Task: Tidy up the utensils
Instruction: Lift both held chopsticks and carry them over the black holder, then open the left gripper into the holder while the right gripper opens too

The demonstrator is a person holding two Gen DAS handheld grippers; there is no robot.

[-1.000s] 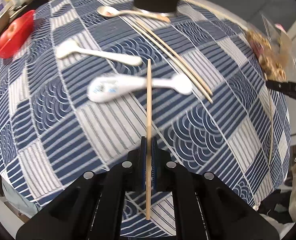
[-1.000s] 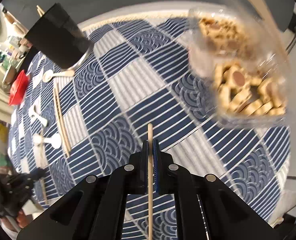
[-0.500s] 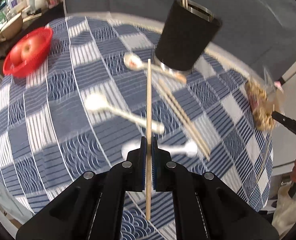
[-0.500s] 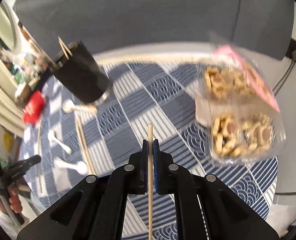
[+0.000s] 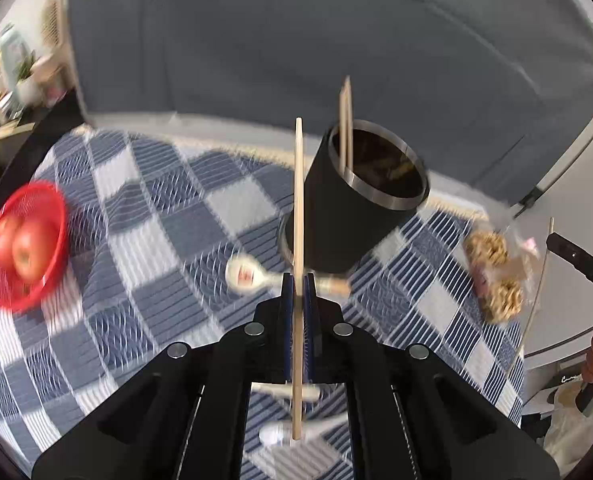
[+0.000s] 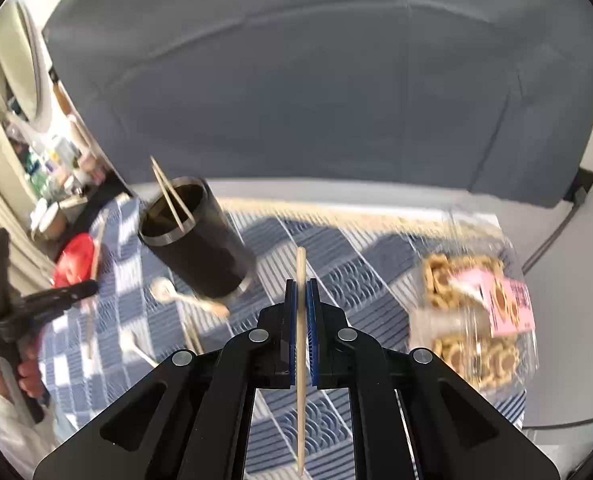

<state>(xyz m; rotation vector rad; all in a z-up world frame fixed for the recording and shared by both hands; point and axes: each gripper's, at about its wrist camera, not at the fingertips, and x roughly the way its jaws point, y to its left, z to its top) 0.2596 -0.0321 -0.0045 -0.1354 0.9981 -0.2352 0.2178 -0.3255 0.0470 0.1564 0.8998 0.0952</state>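
Above the checked blue counter [image 5: 144, 216], both tongs [image 5: 296, 292] [image 6: 301, 296] pinch one pale wooden chopstick [image 5: 297, 200] [image 6: 301, 320] each, aimed for dropping into the tall black metal-rimmed cup [image 5: 360, 208]

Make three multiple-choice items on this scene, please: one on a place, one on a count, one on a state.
1. Where is the red basket in the left wrist view?
A. left of the cup
B. inside the cup
C. on the snack bag

2. How many chopsticks stand in the cup?
A. none
B. two
C. five

3. What is the state of the left gripper?
A. open and empty
B. shut on a spoon
C. shut on a chopstick

Key: 1 A, the basket sits far left on the cloth; 2 B, two sticks rise above the rim; 3 C, the pads press a chopstick.
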